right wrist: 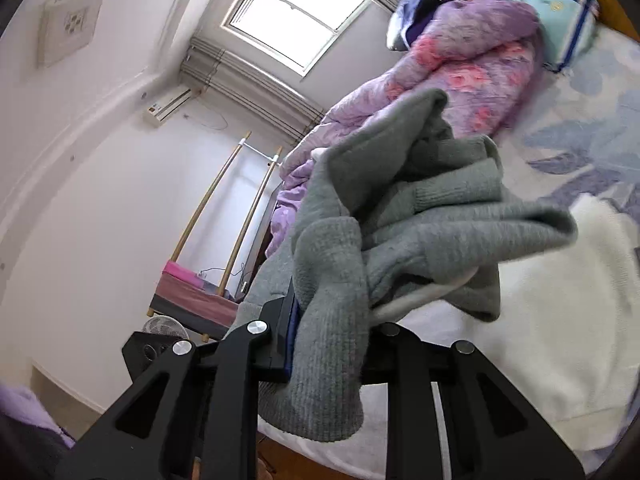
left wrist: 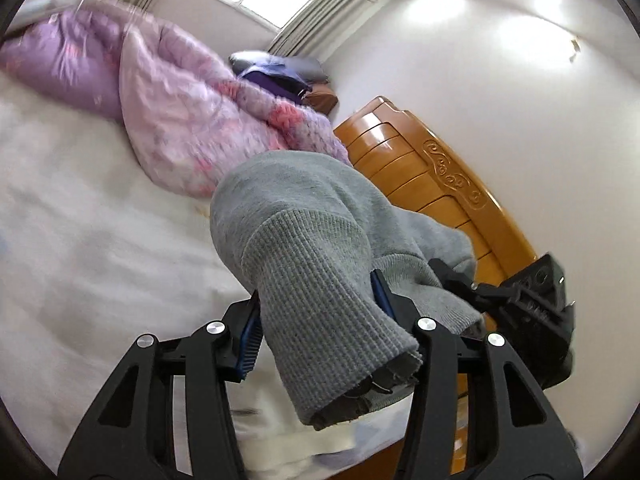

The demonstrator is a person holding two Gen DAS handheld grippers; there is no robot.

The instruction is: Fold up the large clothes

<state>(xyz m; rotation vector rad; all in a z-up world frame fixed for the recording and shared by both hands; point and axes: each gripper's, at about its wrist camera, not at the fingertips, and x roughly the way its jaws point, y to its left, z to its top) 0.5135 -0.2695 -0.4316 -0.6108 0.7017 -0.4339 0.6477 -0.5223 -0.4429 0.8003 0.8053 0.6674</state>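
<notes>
Left tool (left wrist: pixel 316 312) pinching a ribbed cuff end of the grey knit sweater (left wrist: pixel 304 240), blue pads pressed on both sides of the fabric. Sleeve-like length running away from the left tool toward the wooden headboard (left wrist: pixel 424 168), its open cuff pointing back at the camera and hanging below the pads. Right tool (right wrist: pixel 332 344) likewise clamped on another ribbed part of the same sweater (right wrist: pixel 420 216), jaws nearly pressed together, loose edge drooping below them. Bulk of the sweater bunched in folds just ahead of the right tool, raised above the bed (right wrist: pixel 560 340), long axis roughly from the right tool toward the pink and purple quilt (right wrist: pixel 460 64). One flap extended sideways over a white cloth (right wrist: pixel 592 248) on the bed. Quilt heaped beyond the sweater, between sweater and window (right wrist: pixel 300 16). Striped pillow (right wrist: pixel 560 16) beside the far end of the quilt. Right tool's black body (left wrist: pixel 536 304) visible in the left wrist view, just beside the headboard. Both views motion-blurred; finer garment orientation cannot be told.
</notes>
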